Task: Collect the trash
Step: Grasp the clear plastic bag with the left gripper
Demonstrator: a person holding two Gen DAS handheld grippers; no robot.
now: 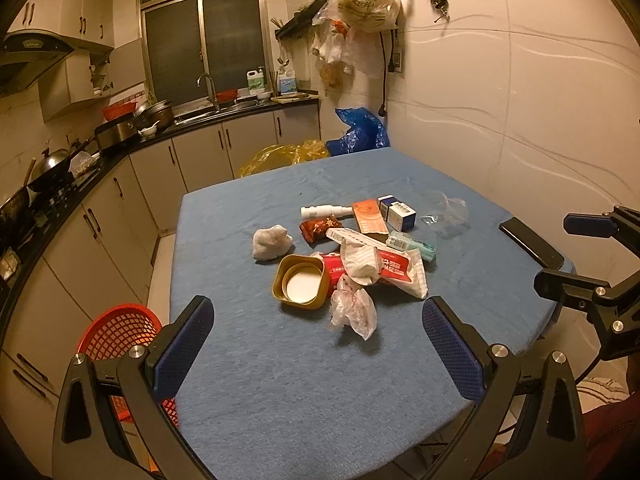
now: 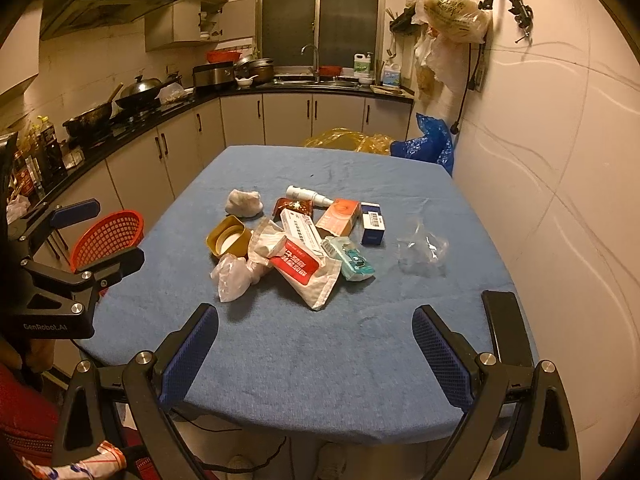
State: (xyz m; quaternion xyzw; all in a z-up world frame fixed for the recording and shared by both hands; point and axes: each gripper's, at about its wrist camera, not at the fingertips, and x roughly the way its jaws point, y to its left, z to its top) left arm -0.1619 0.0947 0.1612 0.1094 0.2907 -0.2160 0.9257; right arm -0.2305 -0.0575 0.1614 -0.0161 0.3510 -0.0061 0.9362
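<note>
Above table [image 2: 280, 360], both grippers [image 1: 318, 336] [image 2: 316, 340] wide apart, empty.

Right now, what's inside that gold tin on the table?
The gold tin lies open, and a round white disc shows at its bottom, nothing else. I cannot tell if that is a lid or a lining, and whatever is under it is covered.

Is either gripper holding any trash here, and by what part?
Nothing is held. The left gripper and right gripper are both open and empty above the table's near edge.
</note>
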